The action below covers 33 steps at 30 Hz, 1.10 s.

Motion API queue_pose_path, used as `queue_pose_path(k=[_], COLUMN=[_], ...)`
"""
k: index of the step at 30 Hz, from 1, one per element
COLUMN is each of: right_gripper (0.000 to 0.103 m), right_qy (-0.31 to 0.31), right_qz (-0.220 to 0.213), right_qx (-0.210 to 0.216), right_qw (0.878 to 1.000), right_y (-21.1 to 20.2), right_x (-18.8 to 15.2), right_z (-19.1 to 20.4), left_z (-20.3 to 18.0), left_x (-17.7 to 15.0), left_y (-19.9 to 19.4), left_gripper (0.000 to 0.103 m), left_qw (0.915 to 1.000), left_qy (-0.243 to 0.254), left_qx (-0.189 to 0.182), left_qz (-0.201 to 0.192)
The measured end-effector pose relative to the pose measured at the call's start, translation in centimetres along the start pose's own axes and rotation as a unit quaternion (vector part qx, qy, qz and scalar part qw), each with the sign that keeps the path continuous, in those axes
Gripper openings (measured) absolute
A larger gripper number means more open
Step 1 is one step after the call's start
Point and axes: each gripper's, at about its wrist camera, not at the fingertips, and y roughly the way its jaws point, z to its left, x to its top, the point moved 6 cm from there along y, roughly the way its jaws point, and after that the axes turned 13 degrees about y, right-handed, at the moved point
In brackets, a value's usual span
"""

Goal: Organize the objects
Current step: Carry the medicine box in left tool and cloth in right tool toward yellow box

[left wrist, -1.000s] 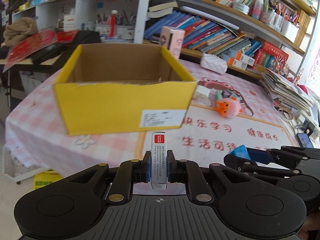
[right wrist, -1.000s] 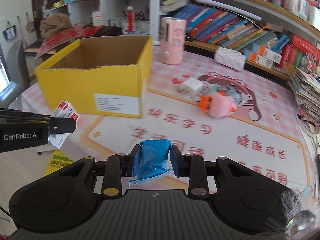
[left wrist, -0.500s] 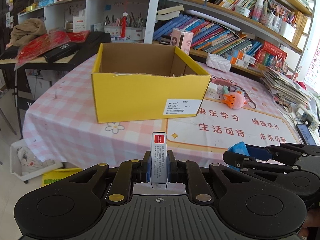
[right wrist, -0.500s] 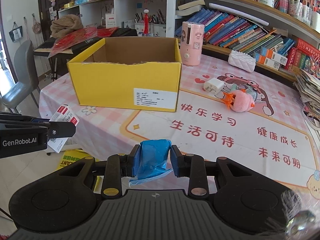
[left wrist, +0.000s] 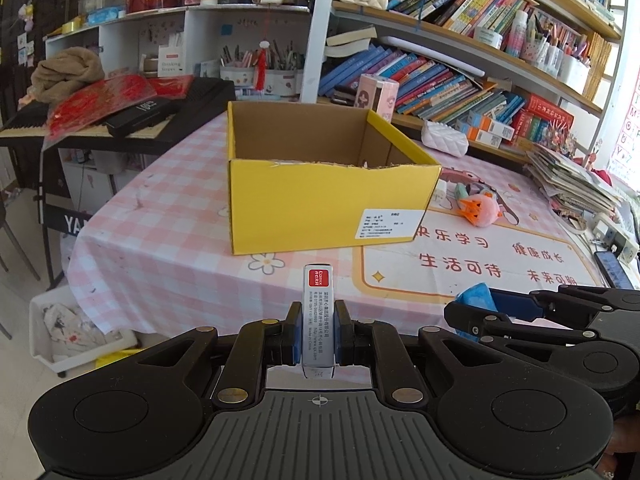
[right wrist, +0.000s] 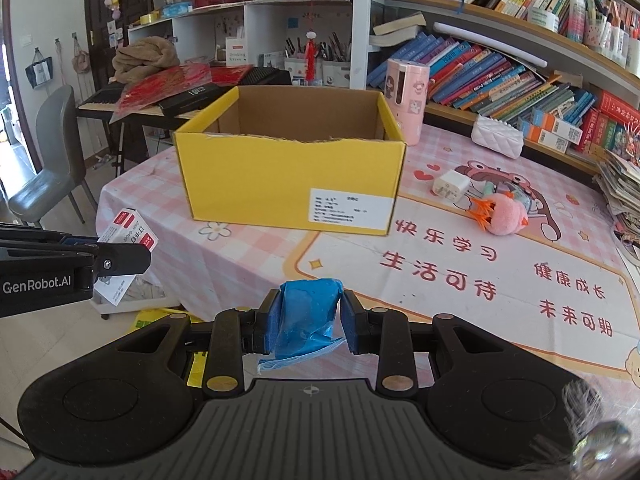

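Two tools loaded — left tool (left wrist: 317, 334) grips staple box (left wrist: 318, 312), right tool (right wrist: 308, 322) blue bag (right wrist: 306, 316).

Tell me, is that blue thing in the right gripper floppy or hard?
Probably floppy: the blue packet looks crumpled between the right gripper's pads, and a thin corner droops below them. It is likely light, since it hangs there without sagging far. Its shiny film might be a bit slippery.

Both grippers matte black: ribbed base plate with crosshair mark, round side discs, brass-coloured pivot screws, blue pads (left wrist: 294, 334). Left gripper (right wrist: 120, 258) carries white "GenRobot.AI" lettering; right gripper (left wrist: 460, 312) probably identical.
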Motion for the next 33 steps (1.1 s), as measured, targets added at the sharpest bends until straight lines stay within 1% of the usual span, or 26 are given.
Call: queue_pose_path(k=[9,17,24,30,33], right_gripper=[0.029,0.029,0.029,0.029,0.029], right_qy=[-0.008,-0.011,-0.006,-0.020,-0.029], right_qz=[-0.001,-0.002,-0.022,-0.047,-0.057], right_qx=[-0.003,-0.005,0.004,0.018,0.028], right_qw=[1.000,1.000,1.000,0.999,0.998], right_y=[0.0,1.1,2.9,5.1,6.3], right_x=[0.2,1.2,4.8,9.5,11.7], right_z=[1.2,1.2,0.8,0.8,0.7], left_z=[0.7,1.4,2.7,3.8,4.0], left_x=[0.0,1.2,4.9,8.8,10.4], left_y=[0.0,0.8,2.1,4.3,5.9], left_gripper=[0.013,0.013,0.013,0.013,0.013], left_qw=[1.0000,0.9998,0.9989,0.9972,0.9968], left_qy=[-0.004,-0.008,-0.009,-0.016,-0.019], left_qx=[-0.005,0.000,0.017,0.030,0.036], left_qz=[-0.006,-0.016,-0.043,-0.067,-0.069])
